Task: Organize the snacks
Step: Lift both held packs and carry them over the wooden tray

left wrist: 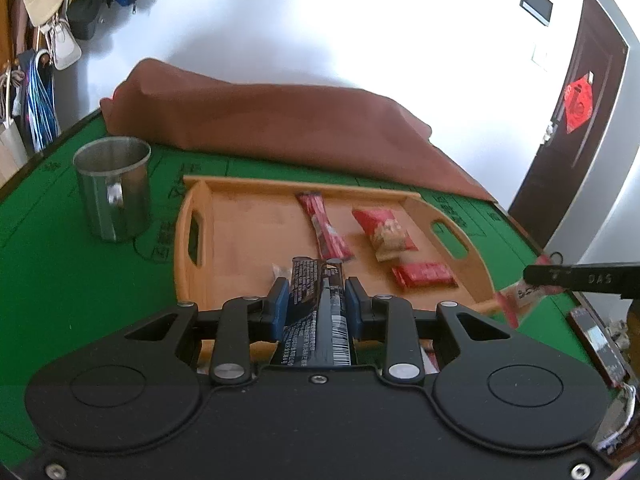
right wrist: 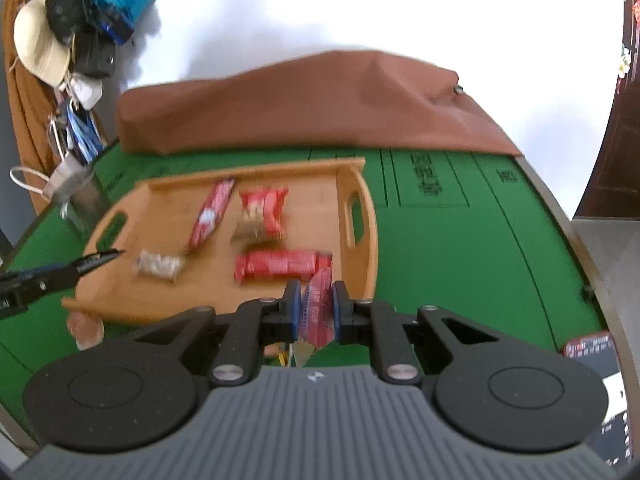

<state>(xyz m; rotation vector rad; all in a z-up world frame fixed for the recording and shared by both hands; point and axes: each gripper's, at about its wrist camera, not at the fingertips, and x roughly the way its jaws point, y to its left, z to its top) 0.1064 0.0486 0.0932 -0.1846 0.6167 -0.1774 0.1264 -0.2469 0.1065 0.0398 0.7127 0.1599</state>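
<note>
Two snacks are in my grip at once. My left hand-held gripper [left wrist: 317, 300] is clamped on a black snack packet [left wrist: 316, 312] printed with white text and a barcode, its long body running back between the blue pads. My right hand-held gripper [right wrist: 316, 306] is closed on a red snack packet [right wrist: 317, 308], a crinkled wrapper standing on edge between its pads. Just ahead of both lies the wooden tray [left wrist: 192, 264] on the green tabletop [left wrist: 60, 272]; I see in it a long red stick pack [left wrist: 326, 226], a red-and-tan pouch [left wrist: 386, 234], a red bar [left wrist: 424, 274] and a small clear-wrapped sweet [right wrist: 158, 266]. Ahead-left of my left hand-held gripper stands a steel mug [left wrist: 112, 190]; beyond the tray a brown cloth [left wrist: 280, 124] lies heaped.
</note>
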